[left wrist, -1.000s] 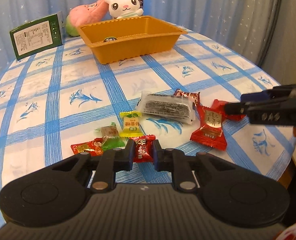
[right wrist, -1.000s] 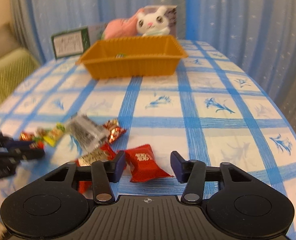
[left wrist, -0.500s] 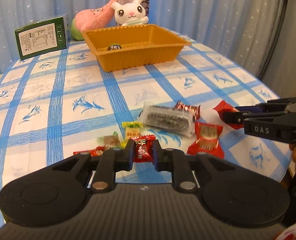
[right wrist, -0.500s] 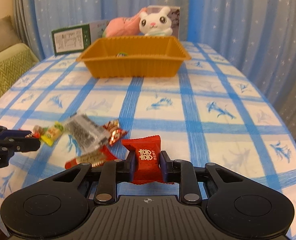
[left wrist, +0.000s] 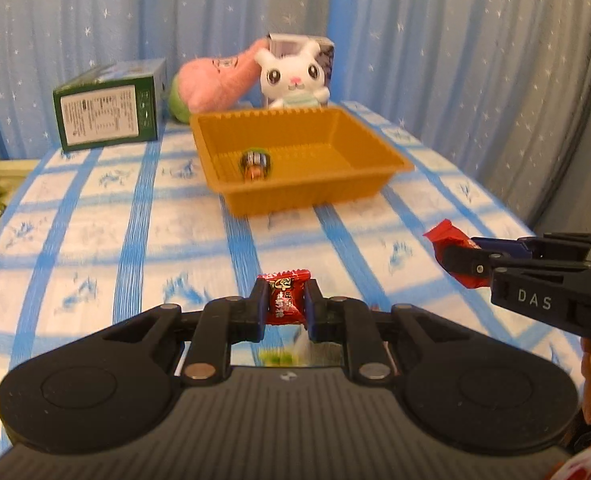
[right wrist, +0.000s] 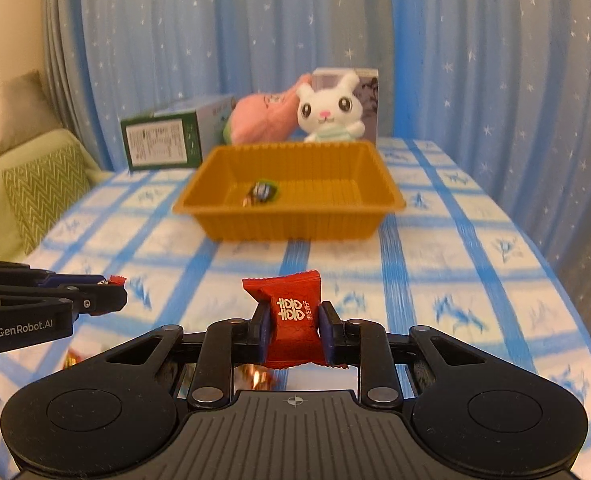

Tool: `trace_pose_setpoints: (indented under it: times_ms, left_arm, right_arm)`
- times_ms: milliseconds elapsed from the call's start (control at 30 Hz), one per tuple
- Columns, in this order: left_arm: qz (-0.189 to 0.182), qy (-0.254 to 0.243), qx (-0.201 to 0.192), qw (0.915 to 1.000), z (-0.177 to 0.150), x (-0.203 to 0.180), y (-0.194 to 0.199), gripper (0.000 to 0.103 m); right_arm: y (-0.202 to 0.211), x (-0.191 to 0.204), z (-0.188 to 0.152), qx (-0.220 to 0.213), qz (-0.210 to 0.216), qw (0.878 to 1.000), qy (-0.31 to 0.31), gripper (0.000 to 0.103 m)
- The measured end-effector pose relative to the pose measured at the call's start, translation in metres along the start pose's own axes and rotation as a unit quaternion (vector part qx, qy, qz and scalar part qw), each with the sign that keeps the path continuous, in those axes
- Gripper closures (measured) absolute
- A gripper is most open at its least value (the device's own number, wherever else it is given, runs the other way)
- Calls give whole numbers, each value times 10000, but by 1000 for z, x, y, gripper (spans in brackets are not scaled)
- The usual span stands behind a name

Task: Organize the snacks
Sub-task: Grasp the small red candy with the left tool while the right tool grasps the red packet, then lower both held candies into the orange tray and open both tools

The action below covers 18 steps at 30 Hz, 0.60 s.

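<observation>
My left gripper is shut on a small red candy and holds it above the table. My right gripper is shut on a red snack packet with gold characters, also lifted. The right gripper shows at the right of the left wrist view, the left gripper at the left of the right wrist view. An orange tray stands ahead at the table's far middle, also in the right wrist view, with one dark wrapped candy inside. The other snacks are hidden below the grippers.
Behind the tray stand a green box, a pink plush and a white rabbit plush in front of a small box. The blue checked tablecloth covers a round table. A sofa with cushions is at left.
Both grippers have risen from the table with their candies and moved toward the tray. The snack pile has dropped out of sight below them.
</observation>
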<state>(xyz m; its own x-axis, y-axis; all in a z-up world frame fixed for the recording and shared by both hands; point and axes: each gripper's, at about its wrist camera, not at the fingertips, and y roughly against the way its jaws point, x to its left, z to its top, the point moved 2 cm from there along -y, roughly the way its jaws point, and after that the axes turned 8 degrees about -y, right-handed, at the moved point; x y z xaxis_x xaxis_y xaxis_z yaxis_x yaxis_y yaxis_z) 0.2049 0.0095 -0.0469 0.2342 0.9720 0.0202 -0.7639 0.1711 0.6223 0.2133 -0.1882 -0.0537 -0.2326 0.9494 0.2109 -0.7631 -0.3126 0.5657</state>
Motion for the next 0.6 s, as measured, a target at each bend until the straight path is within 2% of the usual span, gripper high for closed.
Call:
trace_pose_setpoints:
  times_ms: [333,600]
  left_arm:
    - [78,-57,-383,9992,68,16,-40,86]
    - [86,-4,-285,9996,90,34,-83,86]
  right_arm:
    - [-36,-2,68,-313,104,9995,3,78]
    - [-85,-13,99,-194,96,9995,-245,78]
